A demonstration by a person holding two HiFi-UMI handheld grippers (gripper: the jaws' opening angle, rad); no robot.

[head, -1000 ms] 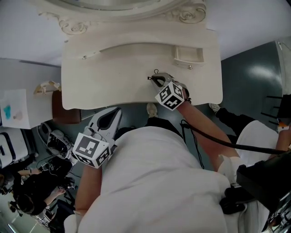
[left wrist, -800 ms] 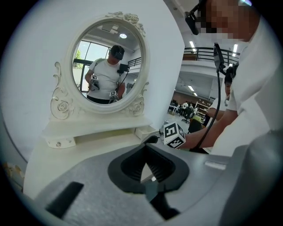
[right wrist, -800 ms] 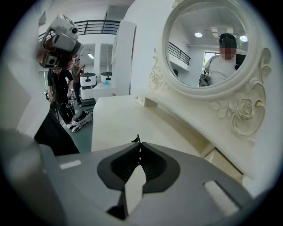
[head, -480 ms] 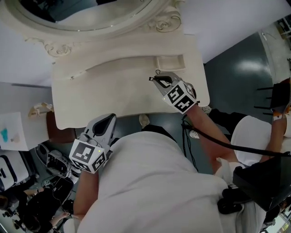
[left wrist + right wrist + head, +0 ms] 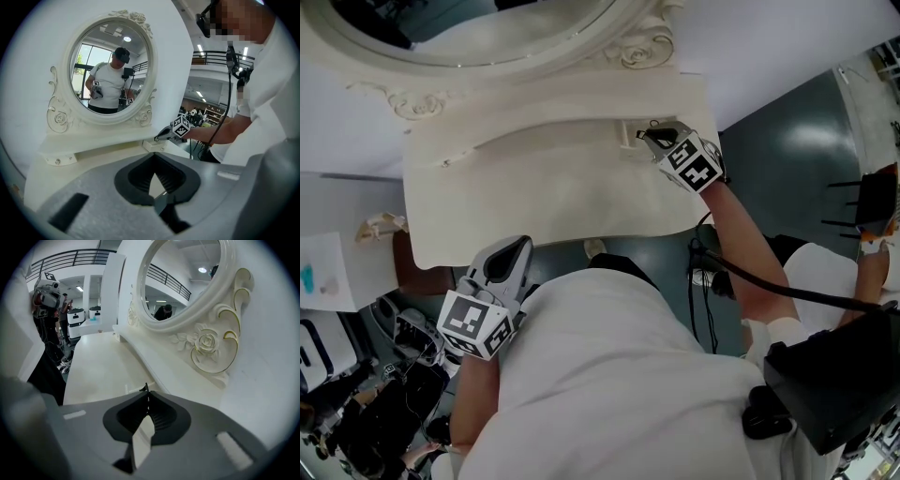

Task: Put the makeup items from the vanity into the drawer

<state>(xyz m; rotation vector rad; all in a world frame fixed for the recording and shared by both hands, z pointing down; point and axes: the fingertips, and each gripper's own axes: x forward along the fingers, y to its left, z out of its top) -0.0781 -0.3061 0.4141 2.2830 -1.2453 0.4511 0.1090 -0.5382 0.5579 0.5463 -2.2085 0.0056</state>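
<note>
The white vanity (image 5: 544, 187) has an oval mirror (image 5: 441, 28) and a small open drawer (image 5: 628, 128) in its raised back shelf. My right gripper (image 5: 645, 133) is at that drawer, shut on a thin dark makeup item (image 5: 146, 387) that pokes out past its tips. The drawer's rim (image 5: 127, 391) shows just below the tips in the right gripper view. My left gripper (image 5: 520, 244) hangs below the vanity's front edge, jaws together, with nothing in them. From the left gripper view the right gripper (image 5: 161, 136) reaches over the drawer (image 5: 154, 145).
A brown box (image 5: 398, 262) stands under the vanity's left end. Dark floor (image 5: 806, 150) lies to the right, and a black cable (image 5: 787, 292) trails from my right arm. Gear clutters the lower left corner (image 5: 384, 412).
My right gripper has carried the thin dark item from the middle of the vanity top back and right to the small drawer. The left gripper has hardly moved.
</note>
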